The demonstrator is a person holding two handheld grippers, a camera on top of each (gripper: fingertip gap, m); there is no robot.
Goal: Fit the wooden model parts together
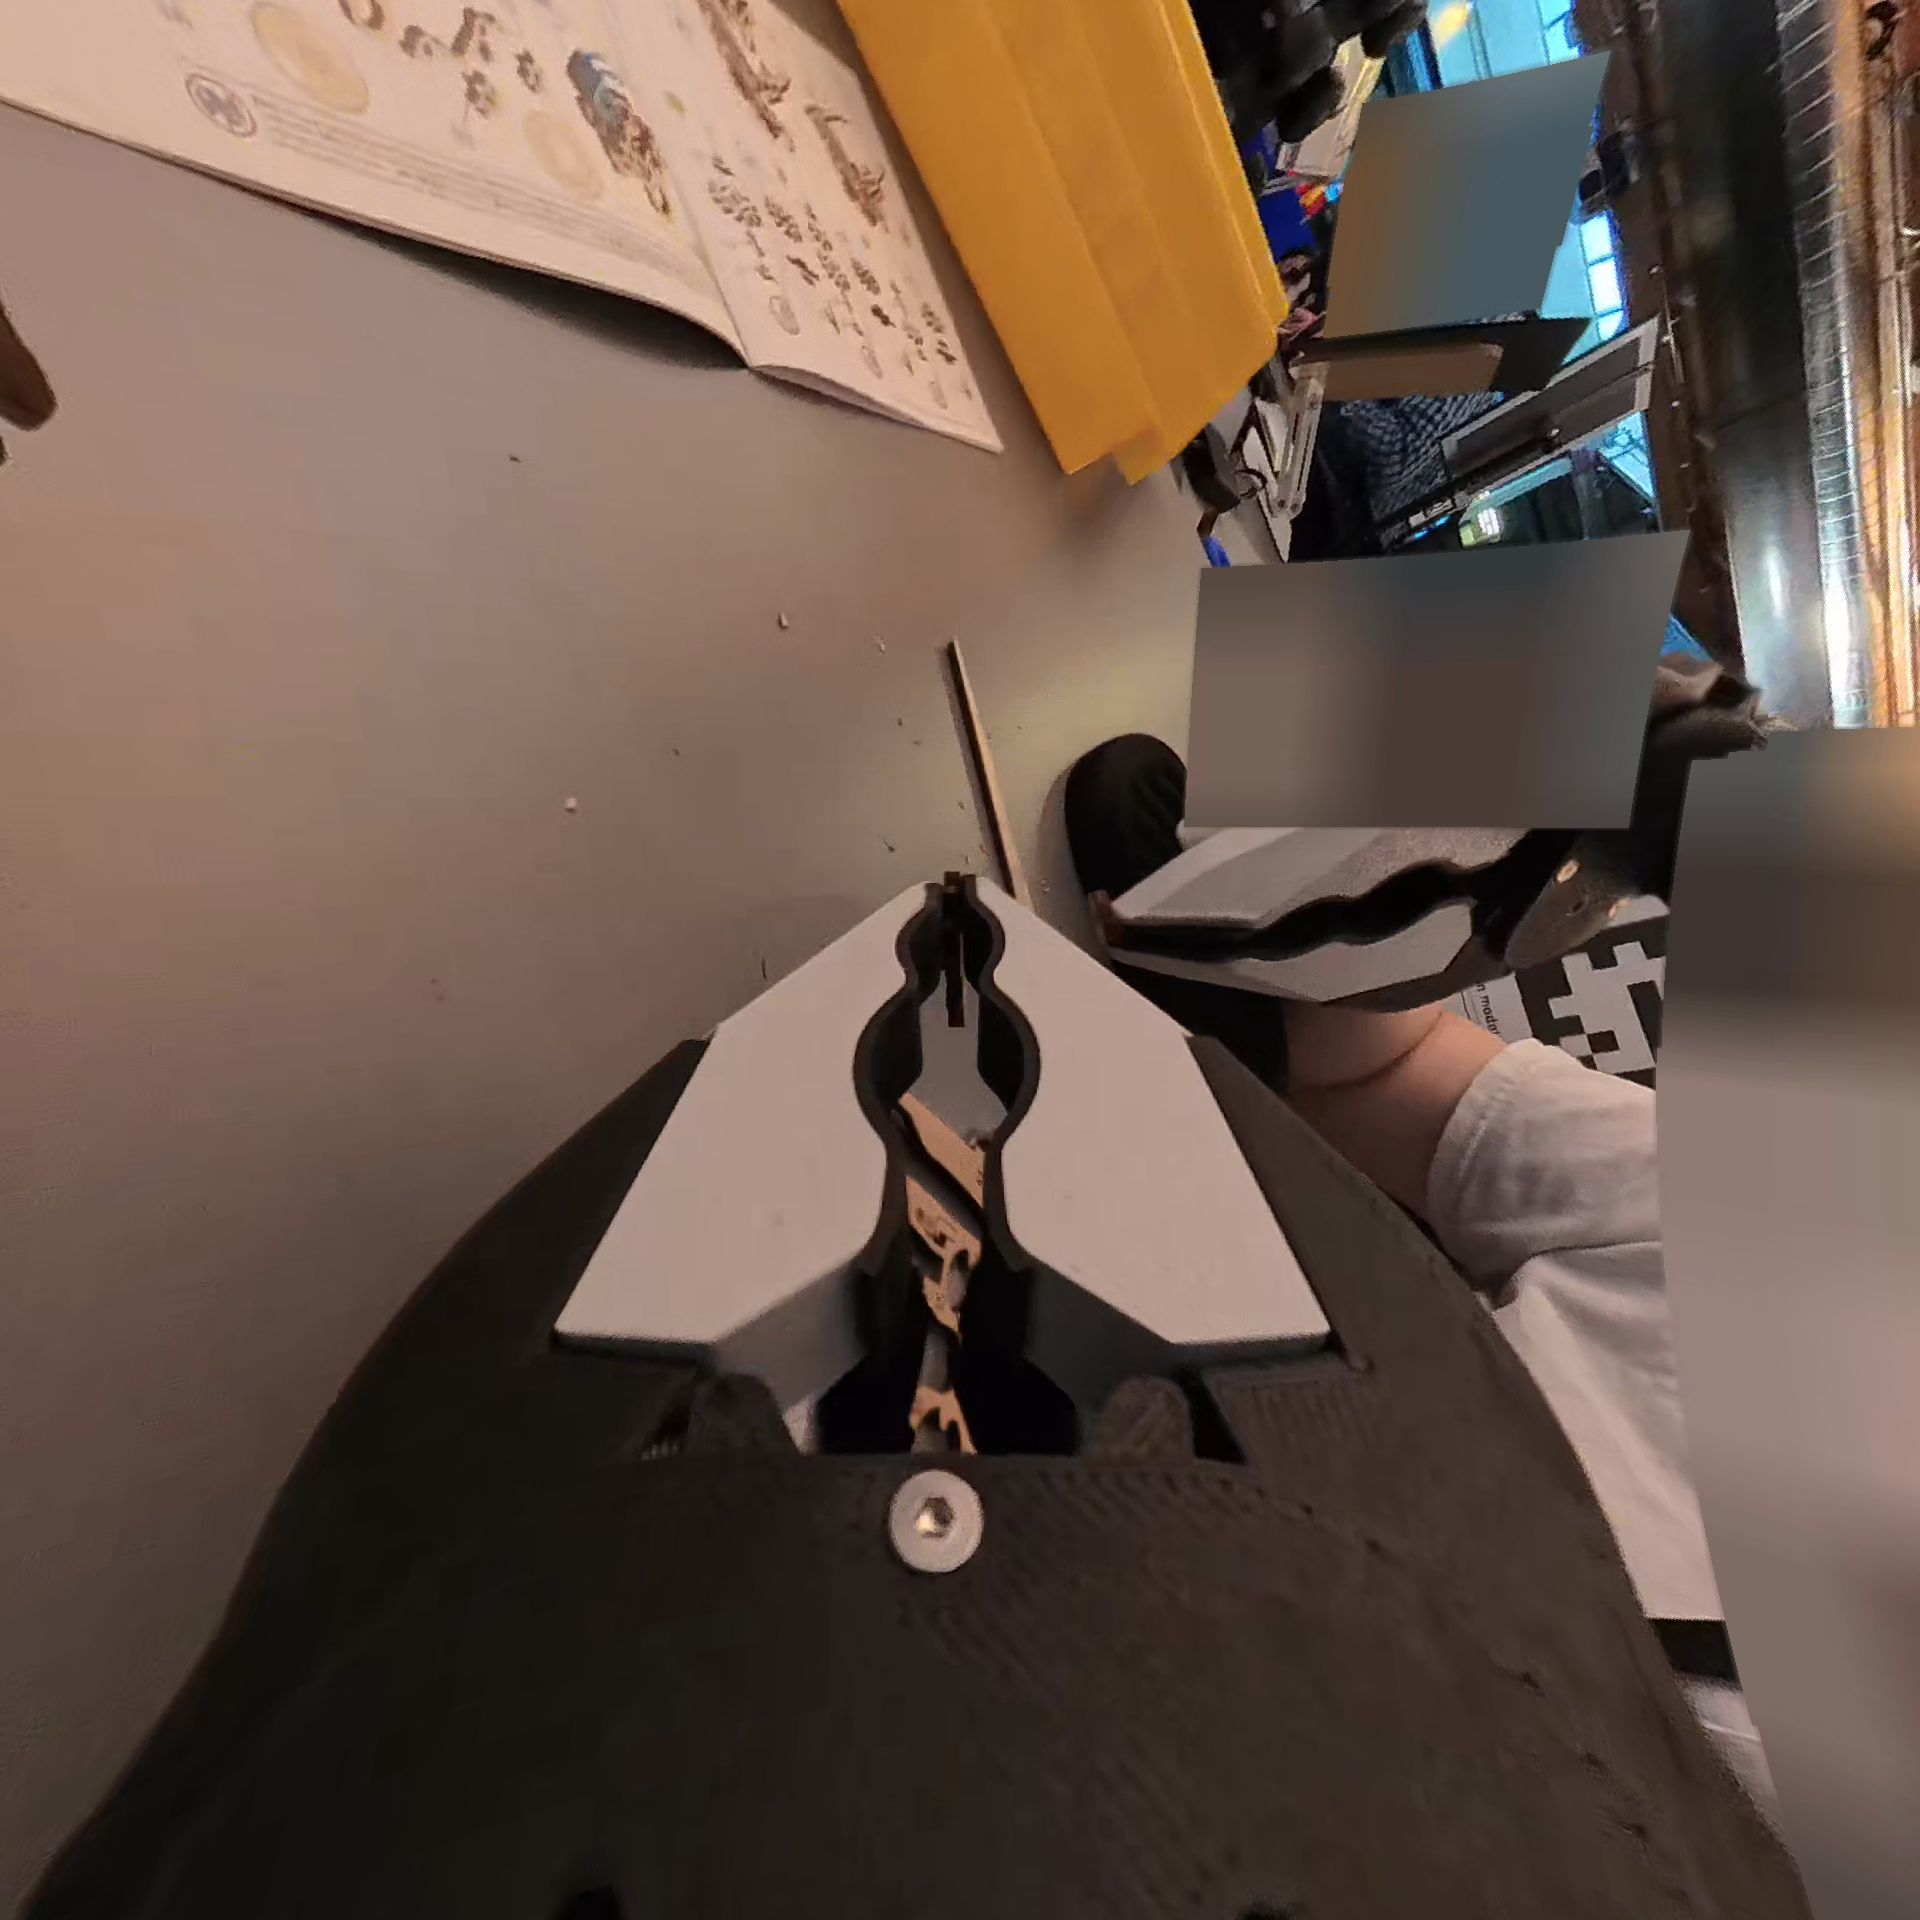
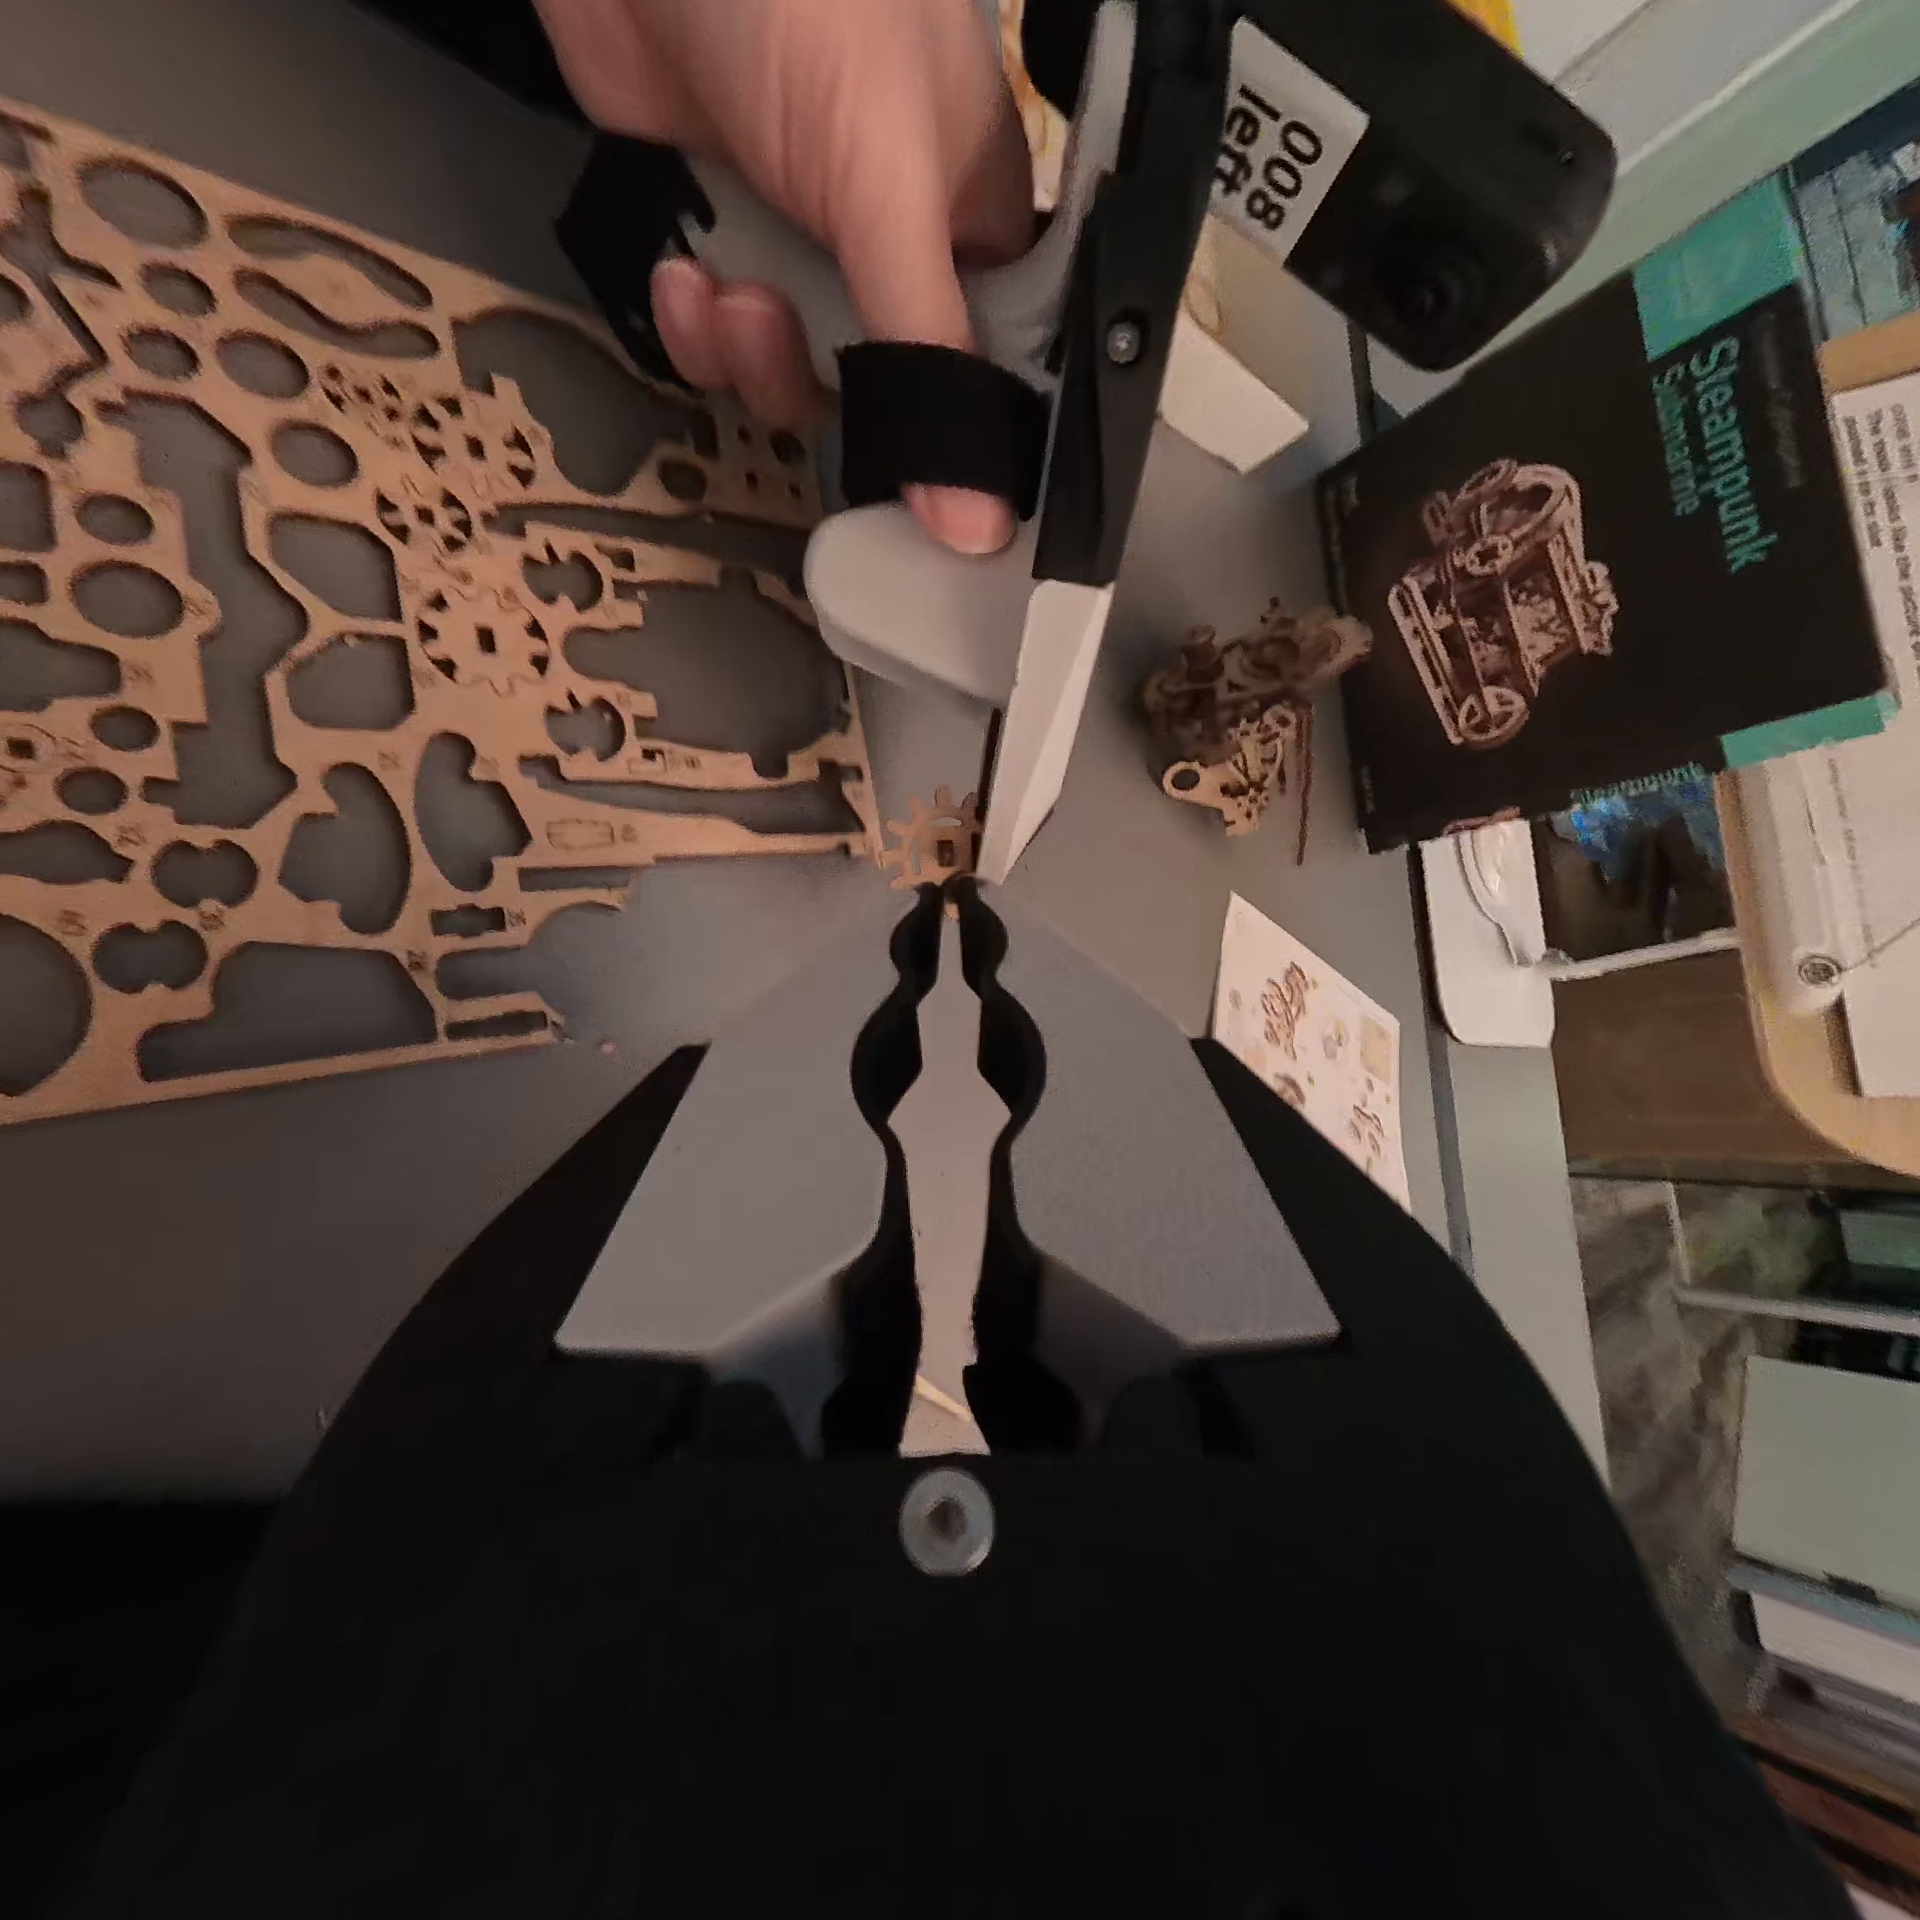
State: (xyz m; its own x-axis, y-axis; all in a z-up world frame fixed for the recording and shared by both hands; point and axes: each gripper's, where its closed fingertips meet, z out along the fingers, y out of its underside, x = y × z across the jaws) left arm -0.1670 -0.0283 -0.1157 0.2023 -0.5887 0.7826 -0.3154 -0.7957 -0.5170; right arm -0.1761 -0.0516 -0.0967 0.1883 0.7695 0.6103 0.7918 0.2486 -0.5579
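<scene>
My left gripper (image 1: 954, 930) is shut on a small wooden gear (image 2: 932, 844), which shows as a thin dark edge between its tips. In the right wrist view the left gripper (image 2: 987, 831) comes down from above and holds the gear just above the grey table. My right gripper (image 2: 948, 902) has its jaws closed to a narrow slit, with the tips right at the gear's lower edge. I cannot tell whether a small part is pinched there. The right gripper also shows in the left wrist view (image 1: 1101, 920), shut. A partly built wooden model (image 2: 1236, 717) stands to the right.
A wooden sheet with many cut-outs (image 2: 312, 623) lies left of the grippers. A dark box (image 2: 1590, 582) and a small printed sheet (image 2: 1320, 1049) lie at the right. An open booklet (image 1: 623, 156), yellow bins (image 1: 1091, 208) and a thin wooden stick (image 1: 987, 769) are on the table.
</scene>
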